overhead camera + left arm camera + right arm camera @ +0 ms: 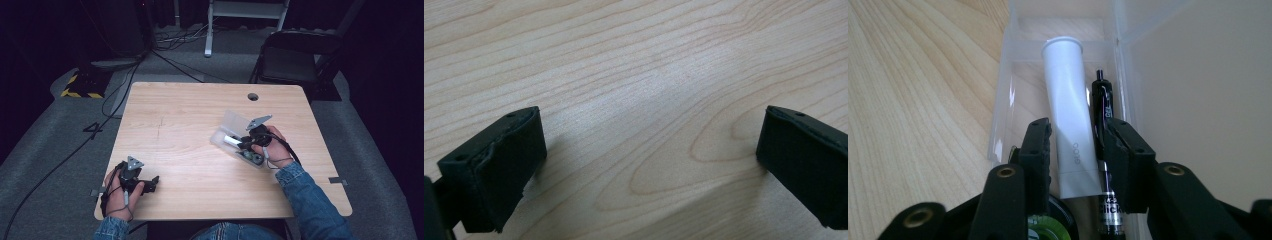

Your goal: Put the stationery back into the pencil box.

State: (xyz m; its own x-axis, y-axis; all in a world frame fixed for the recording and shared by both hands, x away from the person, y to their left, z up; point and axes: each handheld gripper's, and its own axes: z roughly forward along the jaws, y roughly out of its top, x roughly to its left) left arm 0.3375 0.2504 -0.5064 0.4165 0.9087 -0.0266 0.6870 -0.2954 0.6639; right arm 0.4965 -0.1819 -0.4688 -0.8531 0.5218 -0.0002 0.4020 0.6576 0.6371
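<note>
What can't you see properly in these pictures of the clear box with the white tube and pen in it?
- Green round thing, right gripper view: cut off by the bottom edge and hidden behind the right gripper.
- Black pen, same view: its lower end runs off the bottom edge; the label is partly covered by a jaw.
- Clear box, high view: its contents are too small, and the hand covers some.

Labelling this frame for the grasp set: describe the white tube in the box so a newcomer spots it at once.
Find the wooden table, then the clear plastic box lying open on its right half, under the right gripper. Inside, the white tube lies lengthwise between that gripper's jaws. It is the thick, pale, capped cylinder; the black pen right beside it is thin and dark.
</note>
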